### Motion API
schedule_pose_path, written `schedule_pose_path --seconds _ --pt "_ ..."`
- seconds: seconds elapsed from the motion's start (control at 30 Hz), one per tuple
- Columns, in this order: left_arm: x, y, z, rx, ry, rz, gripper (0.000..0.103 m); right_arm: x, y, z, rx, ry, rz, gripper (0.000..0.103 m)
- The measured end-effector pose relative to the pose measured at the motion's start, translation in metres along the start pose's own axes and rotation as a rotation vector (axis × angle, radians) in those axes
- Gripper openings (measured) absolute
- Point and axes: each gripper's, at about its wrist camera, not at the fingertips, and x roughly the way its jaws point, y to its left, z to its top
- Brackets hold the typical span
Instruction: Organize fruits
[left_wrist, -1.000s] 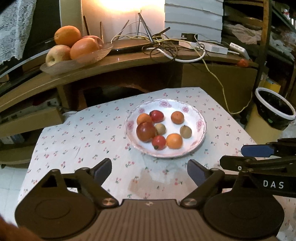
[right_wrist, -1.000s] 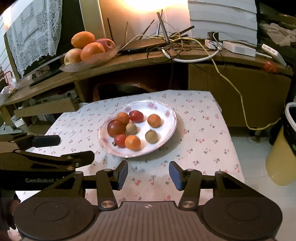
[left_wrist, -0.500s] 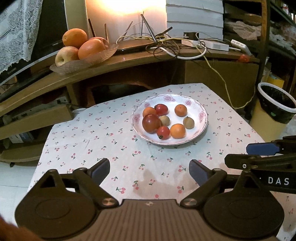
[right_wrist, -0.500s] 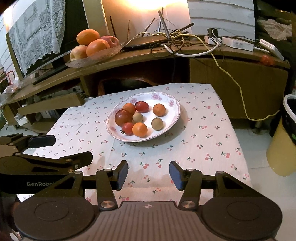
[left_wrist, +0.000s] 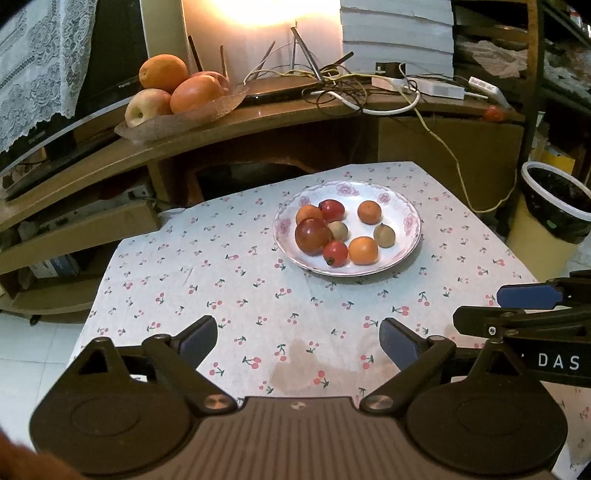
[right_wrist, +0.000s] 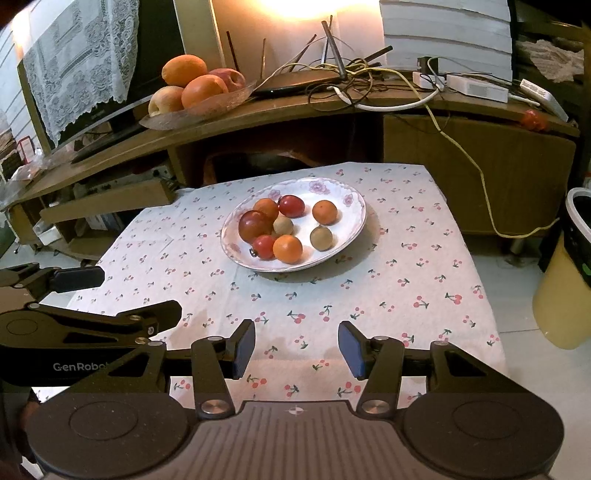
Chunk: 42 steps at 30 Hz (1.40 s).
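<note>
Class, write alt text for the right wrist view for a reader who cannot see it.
A floral plate holding seven small fruits sits on a cherry-print tablecloth, beyond the open, empty right gripper. The left gripper shows at the left edge, and a dish of larger fruit rests on the wooden shelf behind.

Plate: on the table, toward its far side, right of centre in the left wrist view.
Fruits: in the plate, most clustered in its left half, two apart to the right.
Shelf: behind the table, higher than it.
Fruit dish: on the shelf, left, holding large fruits.
Cables: on the shelf, right of the dish.
Bin: on the floor, right of the table.
Left gripper: over the table's near edge, left of the right gripper.
</note>
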Motion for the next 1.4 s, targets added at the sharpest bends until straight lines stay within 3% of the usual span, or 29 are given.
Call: schedule_pose_path --seconds 0.87,1.13,1.4 --pt "-0.024 0.001 -0.021 -0.038 0.007 0.009 0.101 -0.017 0.011 -0.017 -0.004 -0.002 -0.003 0.052" --pt "-0.032 -0.005 -0.030 -0.004 0.011 0.055 0.101 -0.030 0.021 -0.028 -0.020 -0.012 0.009 0.052" --pt "-0.041 0.001 -0.037 -0.064 0.018 0.018 0.101 -0.039 0.025 -0.032 -0.023 -0.025 0.017 0.052"
